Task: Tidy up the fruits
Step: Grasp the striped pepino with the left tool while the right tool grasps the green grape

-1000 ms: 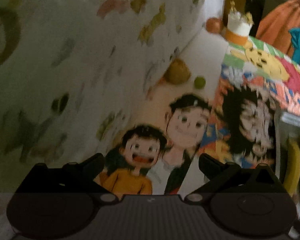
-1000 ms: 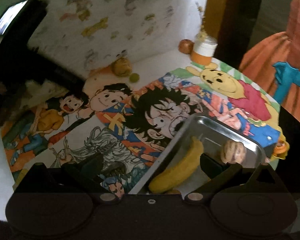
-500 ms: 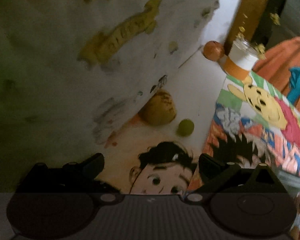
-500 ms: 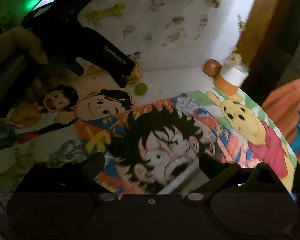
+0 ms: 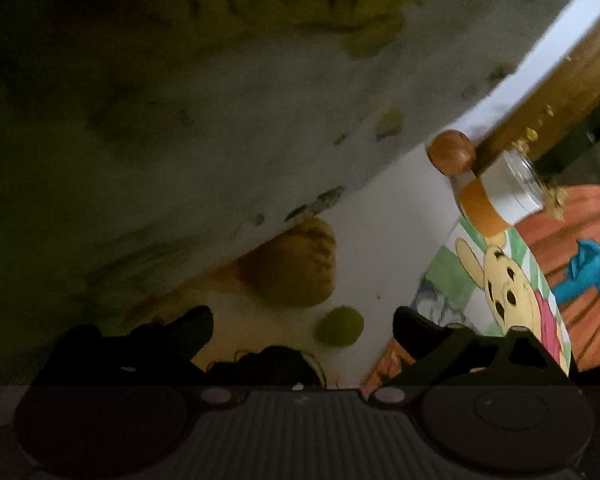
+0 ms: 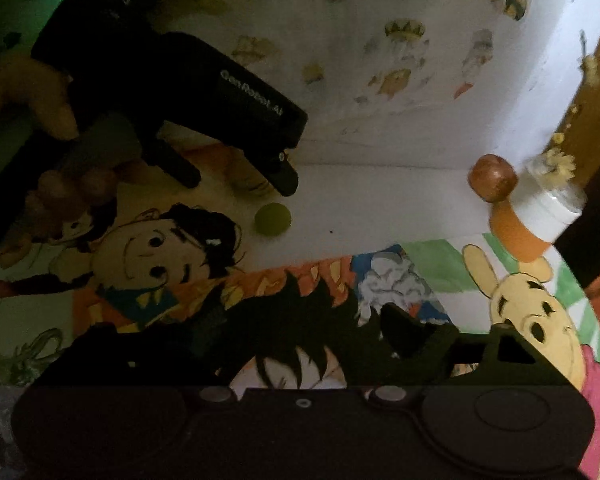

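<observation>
The left gripper (image 5: 303,330) reaches toward the back of the table (image 5: 388,240), its two fingers spread wide with nothing between them. Just ahead of its fingertips sits a large yellow-brown fruit with dark blotches (image 5: 300,264), resting against the foot of the decorated wall (image 5: 220,120) at the table's back edge. A small green fruit (image 5: 339,326) lies just beside it on the bare white surface, nearer the gripper's right finger. From the right wrist view, the left gripper's black fingers (image 6: 286,174) straddle the blotchy fruit, though whether they touch it cannot be told. In the back right corner a reddish-brown round fruit (image 5: 451,151) sits against a white jar with an orange band (image 5: 496,196), which stands at the edge of the cartoon-printed mat (image 6: 420,292). The right gripper (image 6: 300,330) hovers low over that mat, well apart from the fruits, jaws wide and holding nothing; its left finger is lost in shadow
</observation>
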{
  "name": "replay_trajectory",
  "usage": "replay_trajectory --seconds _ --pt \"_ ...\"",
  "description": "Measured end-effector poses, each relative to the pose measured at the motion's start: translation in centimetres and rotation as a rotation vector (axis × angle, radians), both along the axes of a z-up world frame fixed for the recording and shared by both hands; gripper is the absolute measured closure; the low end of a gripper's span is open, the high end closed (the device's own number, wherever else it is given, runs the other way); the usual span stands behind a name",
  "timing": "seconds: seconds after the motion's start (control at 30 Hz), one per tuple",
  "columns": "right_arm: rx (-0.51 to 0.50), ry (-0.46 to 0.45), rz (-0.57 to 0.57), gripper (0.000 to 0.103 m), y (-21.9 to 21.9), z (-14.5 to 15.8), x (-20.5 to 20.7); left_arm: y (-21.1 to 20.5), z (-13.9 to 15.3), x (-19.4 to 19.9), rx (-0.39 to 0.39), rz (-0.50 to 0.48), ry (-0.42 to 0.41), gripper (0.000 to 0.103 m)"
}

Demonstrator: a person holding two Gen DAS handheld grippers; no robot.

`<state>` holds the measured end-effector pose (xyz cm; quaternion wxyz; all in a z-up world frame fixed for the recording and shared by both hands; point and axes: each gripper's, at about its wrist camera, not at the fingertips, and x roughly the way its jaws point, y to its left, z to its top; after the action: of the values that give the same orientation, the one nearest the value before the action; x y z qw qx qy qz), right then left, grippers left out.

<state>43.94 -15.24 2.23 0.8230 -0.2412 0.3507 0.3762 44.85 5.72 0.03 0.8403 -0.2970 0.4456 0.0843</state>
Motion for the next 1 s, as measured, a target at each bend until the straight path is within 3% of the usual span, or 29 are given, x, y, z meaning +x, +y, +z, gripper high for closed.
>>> replay_trajectory --seconds 0.27,0.47,0.73,1.0 --pt "0.048 0.027 0.048 0.027 1.8 -0.6 1.8 0.7 -0.8 0.7 -0.023 0.064 -0.038 0.011" --pt "0.058 0.044 0.059 0.039 3.5 -1.3 2.8 0.8 -0.9 1.1 -0.022 0.109 -0.032 0.018" --pt "0.07 0.078 0.067 0.047 4.6 -2.2 4.0 1.2 -1.2 1.3 -0.016 0.162 -0.022 0.041" --pt "0.119 0.112 0.069 0.051 5.4 -2.6 4.8 1.2 -1.5 1.3 -0.001 0.165 -0.023 0.046"
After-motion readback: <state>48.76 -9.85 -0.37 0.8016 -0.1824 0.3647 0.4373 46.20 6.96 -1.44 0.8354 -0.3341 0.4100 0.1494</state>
